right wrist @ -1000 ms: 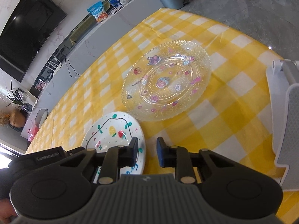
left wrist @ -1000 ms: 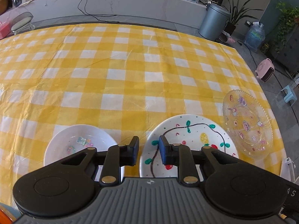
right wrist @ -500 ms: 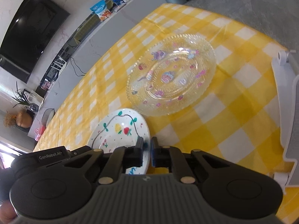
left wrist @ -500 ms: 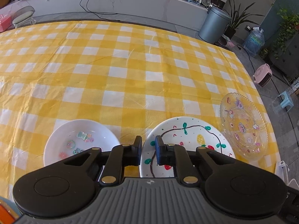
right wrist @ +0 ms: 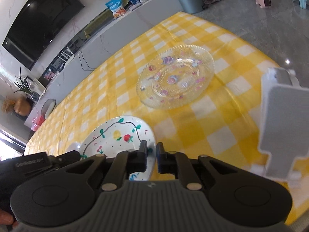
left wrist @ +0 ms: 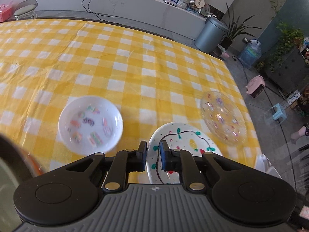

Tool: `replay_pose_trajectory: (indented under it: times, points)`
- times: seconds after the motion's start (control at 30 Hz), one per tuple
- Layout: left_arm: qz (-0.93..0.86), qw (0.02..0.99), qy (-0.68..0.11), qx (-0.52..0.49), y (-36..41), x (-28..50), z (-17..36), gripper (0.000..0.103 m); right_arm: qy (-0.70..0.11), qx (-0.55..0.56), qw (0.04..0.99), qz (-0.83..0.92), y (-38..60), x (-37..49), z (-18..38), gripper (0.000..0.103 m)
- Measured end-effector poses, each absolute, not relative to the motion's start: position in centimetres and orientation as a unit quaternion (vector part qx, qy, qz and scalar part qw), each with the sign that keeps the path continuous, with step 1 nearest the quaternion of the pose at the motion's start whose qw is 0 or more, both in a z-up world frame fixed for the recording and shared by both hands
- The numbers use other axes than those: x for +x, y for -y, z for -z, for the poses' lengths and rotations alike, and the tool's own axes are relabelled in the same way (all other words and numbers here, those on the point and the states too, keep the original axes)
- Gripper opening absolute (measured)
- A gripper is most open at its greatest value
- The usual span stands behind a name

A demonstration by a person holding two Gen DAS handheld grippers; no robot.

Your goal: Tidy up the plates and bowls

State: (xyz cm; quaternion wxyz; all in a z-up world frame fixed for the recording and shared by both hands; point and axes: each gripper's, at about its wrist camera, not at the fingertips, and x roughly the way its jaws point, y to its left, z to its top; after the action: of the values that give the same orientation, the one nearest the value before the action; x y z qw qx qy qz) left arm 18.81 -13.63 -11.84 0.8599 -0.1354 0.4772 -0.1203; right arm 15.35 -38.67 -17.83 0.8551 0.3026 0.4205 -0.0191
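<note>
Both hand-held grippers [left wrist: 153,150] [right wrist: 151,151] closed onto painted plate [right wrist: 115,135] rim (opposite edges); tablecloth [left wrist: 135,67] beyond open.

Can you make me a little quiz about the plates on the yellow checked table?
1. True or false: the clear glass plate is stacked on the small white dish.
2. Which one sits between the fingers of both the left gripper and the right gripper? A the glass plate; B the painted plate; C the small dish.
3. Fill in: the tablecloth is checked white and ____.
Key: 1 false, they lie apart. 2 B; the fingers of both grippers have just been closing, with its rim between them. 3 yellow.
</note>
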Motion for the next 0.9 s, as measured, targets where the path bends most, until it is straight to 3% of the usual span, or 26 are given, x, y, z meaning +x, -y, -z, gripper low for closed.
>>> replay_pose_trajectory:
  times: [0.37, 0.9]
  points:
    - [0.123, 0.862, -0.477, -0.12, 13.3, 15.4, 12.5, 0.016, -0.444, 0.331, 0.832, 0.03, 38.9, 13.0, 18.1, 0.007]
    - [0.11, 0.852, -0.503, -0.096, 13.9, 14.6, 14.8, 0.015, -0.48, 0.255, 0.838, 0.055, 36.9, 12.9, 18.3, 0.012]
